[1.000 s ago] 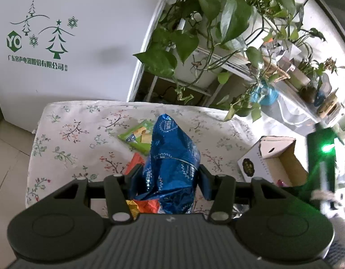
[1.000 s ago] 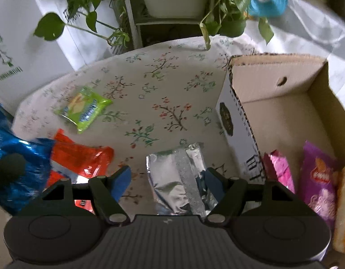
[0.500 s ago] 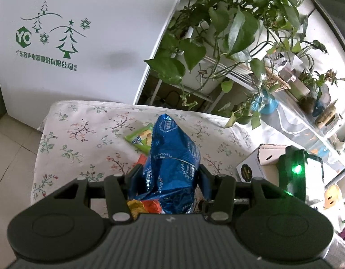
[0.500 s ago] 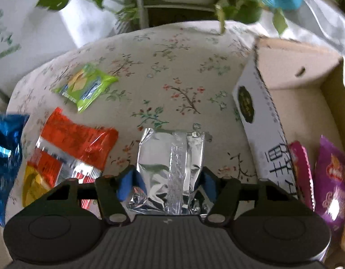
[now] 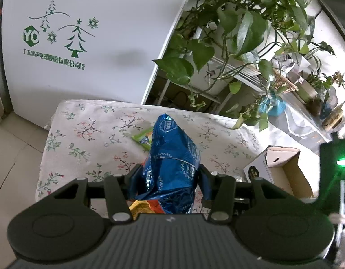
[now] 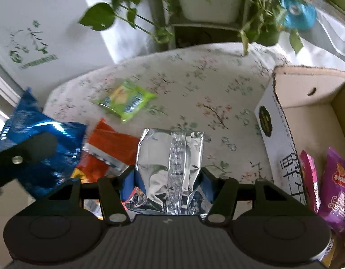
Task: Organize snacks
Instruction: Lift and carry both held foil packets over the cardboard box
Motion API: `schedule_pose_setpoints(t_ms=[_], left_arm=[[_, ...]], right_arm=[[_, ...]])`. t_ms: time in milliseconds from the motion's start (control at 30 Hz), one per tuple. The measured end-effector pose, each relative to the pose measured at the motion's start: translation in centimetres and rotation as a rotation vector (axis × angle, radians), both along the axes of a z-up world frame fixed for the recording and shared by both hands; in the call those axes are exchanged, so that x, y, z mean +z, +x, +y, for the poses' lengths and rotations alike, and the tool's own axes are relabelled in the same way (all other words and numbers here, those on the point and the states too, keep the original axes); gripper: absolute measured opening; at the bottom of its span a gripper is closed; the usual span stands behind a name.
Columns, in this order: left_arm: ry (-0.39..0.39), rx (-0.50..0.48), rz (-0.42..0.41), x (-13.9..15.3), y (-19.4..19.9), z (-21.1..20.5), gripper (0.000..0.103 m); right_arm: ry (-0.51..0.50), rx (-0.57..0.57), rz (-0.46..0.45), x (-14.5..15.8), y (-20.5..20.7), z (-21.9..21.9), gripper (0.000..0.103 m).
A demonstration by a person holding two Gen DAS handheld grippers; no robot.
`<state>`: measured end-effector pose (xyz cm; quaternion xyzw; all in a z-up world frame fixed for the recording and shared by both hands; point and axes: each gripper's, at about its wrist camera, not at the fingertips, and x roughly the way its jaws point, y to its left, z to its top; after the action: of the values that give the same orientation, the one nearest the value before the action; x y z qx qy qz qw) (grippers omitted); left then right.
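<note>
Since the earlier frames the right gripper [image 6: 169, 182] had gone from standing wide around the silver packet [image 6: 170, 163] to squeezing it, its jaws closing further on the foil, and the packet now sat higher against the tablecloth; the left gripper [image 5: 169, 179] had barely shifted.

In the left wrist view, the left gripper was clamped on a blue foil bag [image 5: 172, 163] at the centre of the frame, the bag standing up between the blue pads. A green packet [image 5: 142, 137] peeked out behind the bag, just above centre, on the flowered tablecloth [image 5: 87, 134]. At the right edge lay an open cardboard box [image 5: 282, 168], partly hidden by a dark device with a green light [image 5: 334, 163]. A white cabinet with green tree prints [image 5: 67, 38] filled the upper left, and leafy plants [image 5: 239, 29] the upper right.

In the right wrist view, the silver packet stood at lower centre, pinched on both sides by the pads. An orange packet [image 6: 109, 148] lay left of it on the tablecloth [image 6: 194, 83], the green packet [image 6: 126, 99] above that. The blue bag [image 6: 37, 143] hung at the left edge in the other gripper. The box [image 6: 307, 103] occupied the right side, with a pink packet [image 6: 309, 174] and a purple packet [image 6: 338, 188] inside at lower right.
</note>
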<state>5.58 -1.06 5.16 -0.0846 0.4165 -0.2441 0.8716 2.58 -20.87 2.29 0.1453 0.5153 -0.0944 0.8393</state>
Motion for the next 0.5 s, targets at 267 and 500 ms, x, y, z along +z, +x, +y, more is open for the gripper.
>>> schedule_pose_setpoints(t_ms=[267, 500], left_arm=[[0.012, 0.056, -0.006, 0.0, 0.2, 0.3, 0.051], [0.019, 0.068, -0.019, 0.2, 0.1, -0.4, 0.051]], right_arm=[[0.010, 0.025, -0.032, 1.4, -0.6, 0.1, 0.066], [0.006, 0.027, -0.061, 2.2, -1.3, -0.2, 0.066]])
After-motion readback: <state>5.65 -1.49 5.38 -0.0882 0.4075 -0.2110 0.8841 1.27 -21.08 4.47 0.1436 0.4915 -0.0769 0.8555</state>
